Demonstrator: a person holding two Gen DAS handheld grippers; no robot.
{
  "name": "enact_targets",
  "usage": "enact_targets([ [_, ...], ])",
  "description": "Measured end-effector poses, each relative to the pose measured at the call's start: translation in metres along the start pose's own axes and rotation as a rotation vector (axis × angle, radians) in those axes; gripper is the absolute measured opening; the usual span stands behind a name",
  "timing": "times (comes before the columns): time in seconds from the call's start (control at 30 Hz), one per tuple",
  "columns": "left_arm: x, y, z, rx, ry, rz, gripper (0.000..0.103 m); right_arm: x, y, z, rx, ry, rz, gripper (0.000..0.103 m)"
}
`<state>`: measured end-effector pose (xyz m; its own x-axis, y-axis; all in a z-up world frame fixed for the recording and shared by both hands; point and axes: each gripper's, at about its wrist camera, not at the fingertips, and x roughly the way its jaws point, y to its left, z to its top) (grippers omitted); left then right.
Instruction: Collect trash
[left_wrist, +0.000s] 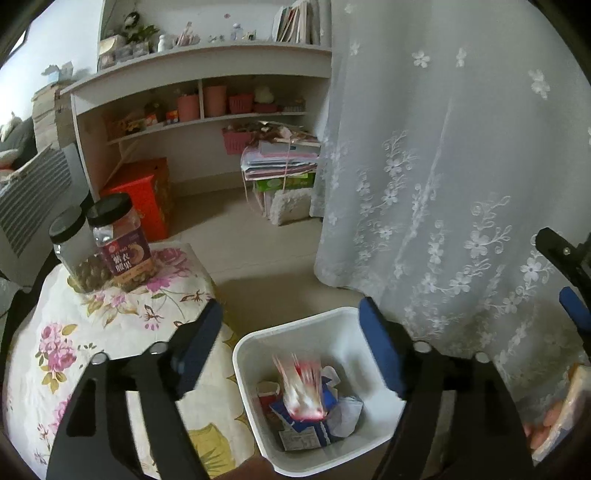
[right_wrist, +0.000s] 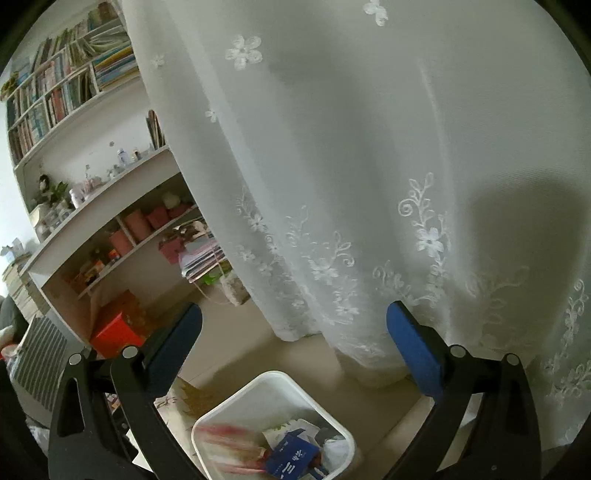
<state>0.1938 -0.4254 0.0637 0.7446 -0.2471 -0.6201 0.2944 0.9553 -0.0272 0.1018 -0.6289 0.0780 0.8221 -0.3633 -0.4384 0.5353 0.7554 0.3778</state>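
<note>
White lace curtain (left_wrist: 461, 166) hangs behind a white trash bin (left_wrist: 255, 354) on the floor. Both hand-held grippers have let go. The left hand-held gripper (left_wrist: 291, 328) is spread wide above the bin, and a blurry red and white wrapper (left_wrist: 304, 391) sits over the blue carton (left_wrist: 306, 432) inside. Only the left view shows the flowery counter (left_wrist: 110, 332) with two jars (left_wrist: 122, 243). The right hand-held gripper (right_wrist: 295, 332) is wide too, and only its view shows the high rows of books (right_wrist: 66, 85).
</note>
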Motion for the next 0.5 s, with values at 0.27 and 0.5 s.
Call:
enact_targets([
  [0.27,-0.036,0.022,0.001,-0.004,-0.081,0.032,0.089,-0.015,0.024,-0.008,-0.067,-0.037,0.007,0.096],
  [0.5,-0.067,0.055,-0.003,-0.037,-0.160,0.114,0.093,-0.040,0.053,-0.022,-0.134,-0.088,0.058,0.096],
])
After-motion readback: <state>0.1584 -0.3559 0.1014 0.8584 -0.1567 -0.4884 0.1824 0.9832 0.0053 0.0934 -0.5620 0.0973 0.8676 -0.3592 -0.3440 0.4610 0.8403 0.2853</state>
